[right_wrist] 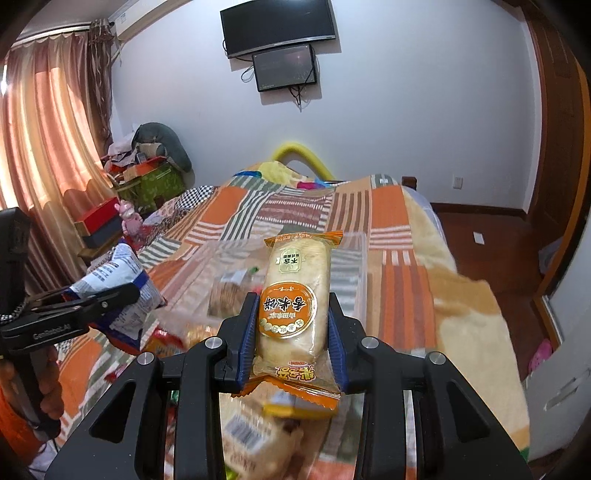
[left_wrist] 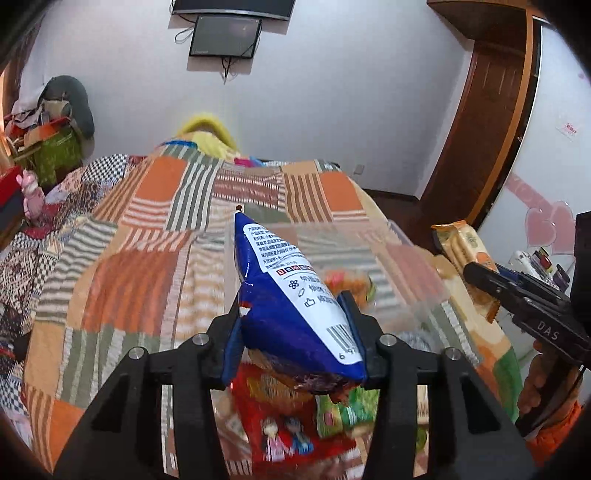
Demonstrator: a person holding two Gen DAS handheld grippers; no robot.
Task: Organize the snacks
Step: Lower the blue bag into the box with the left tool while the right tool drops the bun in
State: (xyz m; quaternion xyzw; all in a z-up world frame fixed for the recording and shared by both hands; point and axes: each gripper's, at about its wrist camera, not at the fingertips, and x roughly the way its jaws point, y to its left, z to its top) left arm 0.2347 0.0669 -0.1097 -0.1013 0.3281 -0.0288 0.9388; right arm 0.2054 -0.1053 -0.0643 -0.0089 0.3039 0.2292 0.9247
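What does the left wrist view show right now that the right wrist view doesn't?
Only the left wrist view shows the barcode on the blue snack bag and a pink heart sticker. Only the right wrist view shows the curtains and the orange label of the rice cracker pack in the right gripper. Both show the clear bin, the patchwork blanket, the wall screens, and both held snacks.

You've got matt black plastic on the left gripper (left_wrist: 291,314), blue ribbed pads (right_wrist: 334,343), bright metal pins. Blue snack bag (left_wrist: 291,295) at frame centre is glossy film; the rice cracker pack (right_wrist: 295,306) is glossy clear film too. Patchwork bedspread (left_wrist: 147,240) is soft matt cloth. Clear bin (left_wrist: 417,266): smooth plastic. Door (left_wrist: 491,122), upper right: polished wood.
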